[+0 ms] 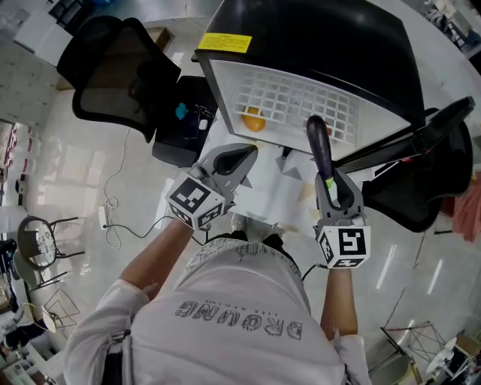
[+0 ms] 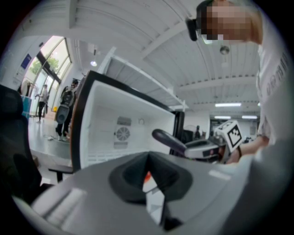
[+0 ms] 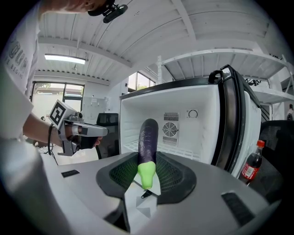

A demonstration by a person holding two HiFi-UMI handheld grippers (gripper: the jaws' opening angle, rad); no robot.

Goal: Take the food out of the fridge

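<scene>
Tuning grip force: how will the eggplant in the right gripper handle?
Probably stiff: the eggplant juts straight from the right gripper without sagging. Glossy skin may slip. Held only at its green end, it could pivot.

Person: white short-sleeved T-shirt (image 1: 240,316), filling six o'clock of the head view, with outlined grey lettering (image 1: 239,322) running across it. Black camera mount (image 3: 108,9) worn on the head, seen at eleven o'clock in the right gripper view.

Left gripper (image 1: 244,156): light grey moulded shell, dark jaw pads, marker cube (image 1: 197,201) with black-and-white squares at its rear end.

Right gripper (image 1: 331,188): matching grey shell and dark ribbed pads. Second marker cube (image 1: 344,247) at four o'clock, same pattern.
</scene>
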